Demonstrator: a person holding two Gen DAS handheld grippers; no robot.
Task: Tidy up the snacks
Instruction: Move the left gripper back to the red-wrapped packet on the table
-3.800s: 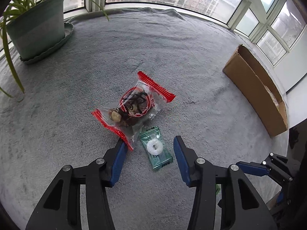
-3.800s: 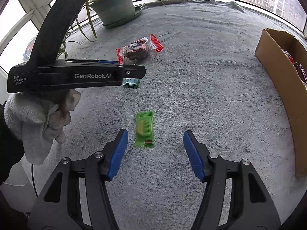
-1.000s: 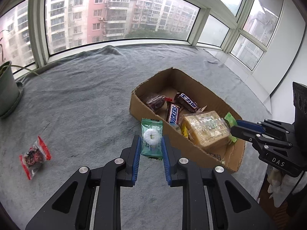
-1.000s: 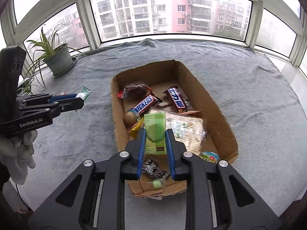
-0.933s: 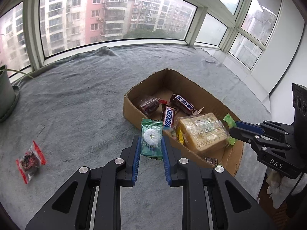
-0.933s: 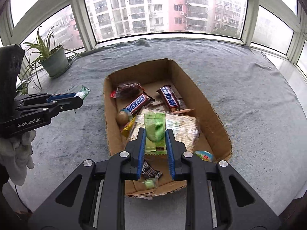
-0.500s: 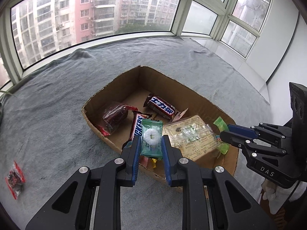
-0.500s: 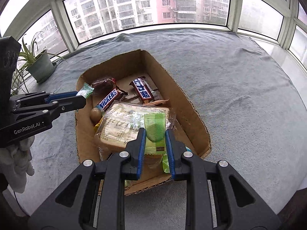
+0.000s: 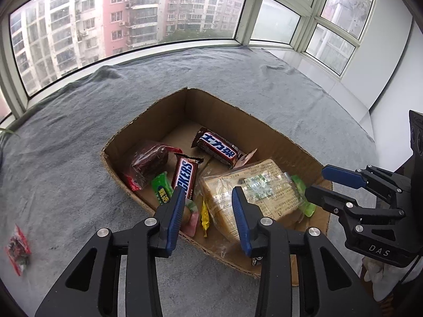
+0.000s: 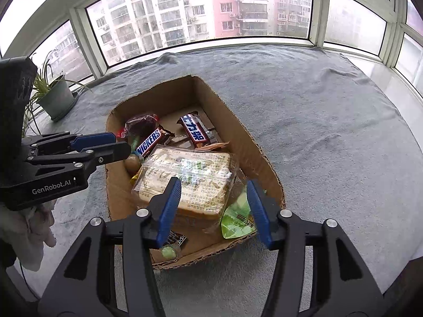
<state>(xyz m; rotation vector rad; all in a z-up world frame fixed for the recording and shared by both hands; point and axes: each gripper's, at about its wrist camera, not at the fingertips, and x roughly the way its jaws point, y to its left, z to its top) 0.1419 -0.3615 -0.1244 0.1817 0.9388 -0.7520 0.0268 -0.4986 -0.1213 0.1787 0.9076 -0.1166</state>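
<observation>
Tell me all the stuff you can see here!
box: 1, brown cardboard, on the blanket
Snickers bars: 2, brown, in the box
bread pack: 1, clear wrap, tan inside, in the box
dark snack: 1, red-edged, in the box
green packets: at least 2, in the box
red snack: 1, on the blanket, outside the box
blanket: 1, grey
plant: 1, green pot, by the window
left hand-held gripper: black and blue, opening, empty
right hand-held gripper: black and blue, opening, empty
</observation>
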